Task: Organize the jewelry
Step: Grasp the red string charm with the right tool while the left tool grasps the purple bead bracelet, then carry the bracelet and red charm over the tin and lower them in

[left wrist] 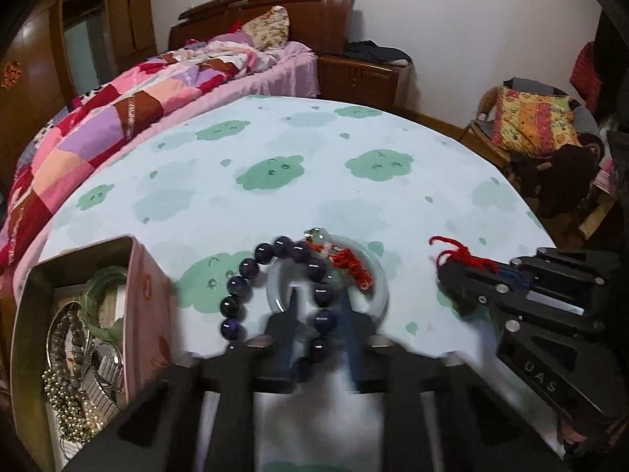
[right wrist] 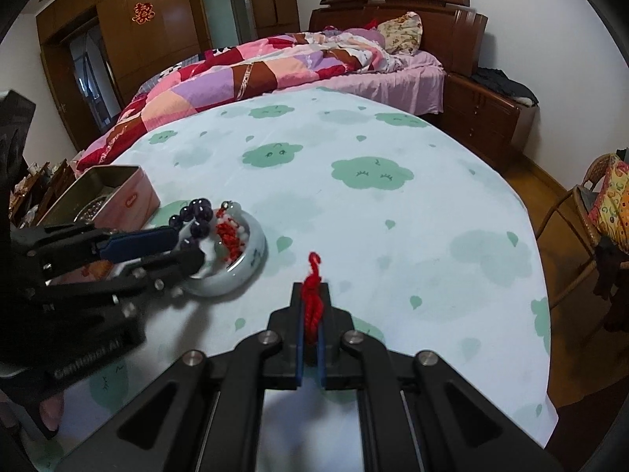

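My left gripper (left wrist: 320, 299) is open around one side of a dark purple bead bracelet (left wrist: 251, 265), over a pale jade bangle (left wrist: 379, 275) on the table. A red-corded pendant (left wrist: 350, 265) lies on the bangle. The same pile shows in the right wrist view: bracelet (right wrist: 196, 208), bangle (right wrist: 251, 259), pendant (right wrist: 228, 236), left gripper (right wrist: 188, 244). My right gripper (right wrist: 310, 287) is shut on a red braided cord (right wrist: 312, 295), held just above the table, right of the pile. It also shows in the left wrist view (left wrist: 446, 271) with the cord (left wrist: 460, 253).
An open pink tin (left wrist: 143, 299) with several bracelets, beads and a watch stands at the table's left; it also shows in the right wrist view (right wrist: 129, 196). The table (right wrist: 373, 204) has a cloud-print cloth. A bed (right wrist: 275, 67) lies behind, a chair (left wrist: 530, 129) at right.
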`<action>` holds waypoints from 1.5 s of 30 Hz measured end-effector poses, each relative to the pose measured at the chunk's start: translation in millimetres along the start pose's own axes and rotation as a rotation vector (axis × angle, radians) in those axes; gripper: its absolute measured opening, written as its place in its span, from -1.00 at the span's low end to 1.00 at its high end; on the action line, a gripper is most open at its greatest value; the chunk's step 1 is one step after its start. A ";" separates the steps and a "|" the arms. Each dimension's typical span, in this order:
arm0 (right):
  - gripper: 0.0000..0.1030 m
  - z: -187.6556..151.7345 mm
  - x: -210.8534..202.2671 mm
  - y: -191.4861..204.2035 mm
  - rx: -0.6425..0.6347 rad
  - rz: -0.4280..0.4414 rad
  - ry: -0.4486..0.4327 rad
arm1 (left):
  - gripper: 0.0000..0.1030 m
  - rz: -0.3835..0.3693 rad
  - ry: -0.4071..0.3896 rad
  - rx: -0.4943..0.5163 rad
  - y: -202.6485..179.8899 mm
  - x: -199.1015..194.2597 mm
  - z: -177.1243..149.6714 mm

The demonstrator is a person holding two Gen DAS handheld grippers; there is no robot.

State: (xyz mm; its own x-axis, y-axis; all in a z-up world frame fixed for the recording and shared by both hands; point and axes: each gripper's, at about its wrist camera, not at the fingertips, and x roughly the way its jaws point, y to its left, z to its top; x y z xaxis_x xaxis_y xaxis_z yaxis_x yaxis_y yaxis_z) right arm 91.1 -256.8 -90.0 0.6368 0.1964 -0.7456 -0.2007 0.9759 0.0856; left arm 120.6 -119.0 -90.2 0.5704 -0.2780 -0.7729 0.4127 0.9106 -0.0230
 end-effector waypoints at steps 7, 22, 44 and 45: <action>-0.86 -0.3 -1.9 0.8 0.000 0.007 -0.011 | -0.74 -0.020 -0.034 -0.022 5.4 -14.3 -0.7; -0.87 -0.3 -15.5 8.0 -0.024 0.035 -0.093 | -0.74 -0.047 -0.158 -0.091 31.1 -72.2 -2.4; -0.87 19.9 -51.4 52.9 -0.075 0.151 -0.176 | -0.74 -0.026 -0.298 -0.145 61.7 -139.2 -11.5; -0.87 21.2 -51.4 56.1 -0.081 0.157 -0.177 | -0.74 -0.019 -0.302 -0.148 64.7 -141.1 -11.9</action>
State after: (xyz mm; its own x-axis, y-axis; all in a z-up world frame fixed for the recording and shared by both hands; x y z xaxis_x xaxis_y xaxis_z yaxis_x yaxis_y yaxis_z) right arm 62.9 -210.1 -32.8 0.7120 0.3655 -0.5996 -0.3622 0.9227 0.1324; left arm 58.3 -17.3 9.9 0.7576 -0.3529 -0.5491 0.3300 0.9329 -0.1442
